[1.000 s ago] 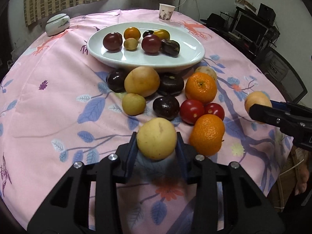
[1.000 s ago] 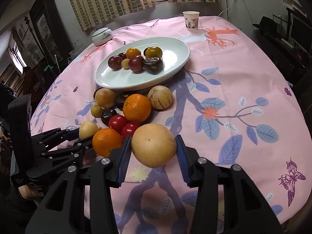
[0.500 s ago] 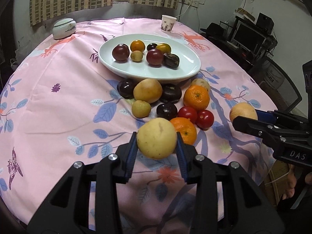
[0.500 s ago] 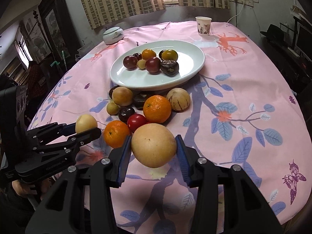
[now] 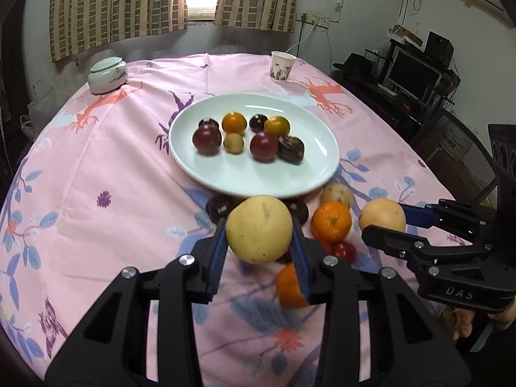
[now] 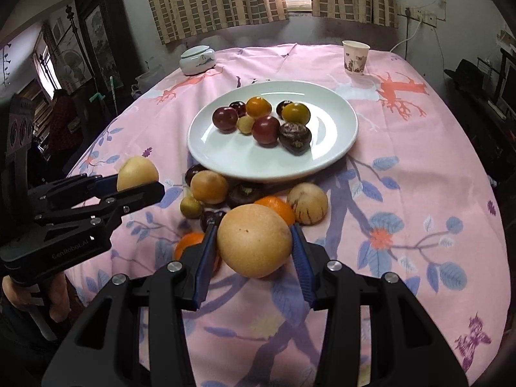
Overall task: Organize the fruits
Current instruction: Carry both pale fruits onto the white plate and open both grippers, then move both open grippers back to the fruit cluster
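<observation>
1. Left hand-held gripper (image 5: 259, 237): black plastic frame, blue ribbed pads, clenched on a smooth, round yellow pear (image 5: 259, 228) with a faint pink streak, held clear above the tabletop (image 5: 96, 167).
2. Right hand-held gripper (image 6: 254, 242): same build, clenched on a larger, matt, tan-orange round fruit (image 6: 254, 239), also held clear of the cloth.
3. Loose fruit on the pink flower-print cloth, between the grippers and the plate: two dimpled oranges (image 5: 331, 221), glossy red tomatoes (image 5: 344, 251), dark plums (image 6: 245, 193), a pale purple-striped melon (image 6: 307, 203), a tan pear (image 6: 209, 187) and a small greenish fruit (image 6: 191, 207), touching in a loose cluster.
4. White oval glazed plate (image 5: 225, 177), beyond the cluster: it carries eight small fruits, among them two dark red plums, two orange-yellow ones, a small tan one and a wrinkled dark one.
5. Far edge: a printed paper cup (image 5: 282, 66) on the right and a lidded white ceramic jar (image 5: 107, 75) on the left, well apart.
6. Change from the frames one second ago: both grippers have risen and drawn back with their fruits, so the plate and far wall show more fully; the loose fruit and the plate's contents lie unchanged.
</observation>
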Available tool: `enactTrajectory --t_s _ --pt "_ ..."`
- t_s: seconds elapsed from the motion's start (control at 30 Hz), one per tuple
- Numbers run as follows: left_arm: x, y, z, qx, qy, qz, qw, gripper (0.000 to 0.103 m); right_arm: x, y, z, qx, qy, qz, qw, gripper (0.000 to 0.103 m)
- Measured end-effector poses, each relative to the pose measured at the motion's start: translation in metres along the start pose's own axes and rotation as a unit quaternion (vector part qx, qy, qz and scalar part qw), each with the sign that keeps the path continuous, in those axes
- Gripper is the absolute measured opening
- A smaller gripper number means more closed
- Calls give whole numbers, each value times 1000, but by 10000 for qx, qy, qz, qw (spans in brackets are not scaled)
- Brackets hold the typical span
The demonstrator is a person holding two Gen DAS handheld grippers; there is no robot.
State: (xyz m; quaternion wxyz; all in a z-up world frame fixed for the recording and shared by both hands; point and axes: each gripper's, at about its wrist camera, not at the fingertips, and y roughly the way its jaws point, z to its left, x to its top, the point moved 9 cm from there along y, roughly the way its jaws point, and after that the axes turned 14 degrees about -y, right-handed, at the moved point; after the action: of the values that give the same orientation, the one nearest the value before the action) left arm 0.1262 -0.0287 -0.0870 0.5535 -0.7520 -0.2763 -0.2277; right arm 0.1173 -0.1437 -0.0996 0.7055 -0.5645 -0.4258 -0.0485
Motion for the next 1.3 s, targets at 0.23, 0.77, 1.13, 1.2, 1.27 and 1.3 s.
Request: enactTrajectory --t_s 0.23,0.77,1.13,1.2,1.27,1.3 --pt "99 58 -4 111 -7 120 9999 38 70 43 -49 -249 -64 138 9996 45" --pt "162 204 22 765 -335 919 9923 39 140 164 -129 -335 385 542 9972 45" --pt "180 124 26 486 -515 239 9972 75 143 101 -118 -506 210 175 9983 64" --pt "172 91 25 417 -509 7 9978 88 138 67 -109 -609 71 -12 9981 70" --pt "156 60 25 384 -498 -173 9979 94 126 40 -99 -774 -91 -151 9968 97" --pt "145 48 25 329 -477 -211 9981 96 118 27 -91 -855 -202 -242 9958 102"
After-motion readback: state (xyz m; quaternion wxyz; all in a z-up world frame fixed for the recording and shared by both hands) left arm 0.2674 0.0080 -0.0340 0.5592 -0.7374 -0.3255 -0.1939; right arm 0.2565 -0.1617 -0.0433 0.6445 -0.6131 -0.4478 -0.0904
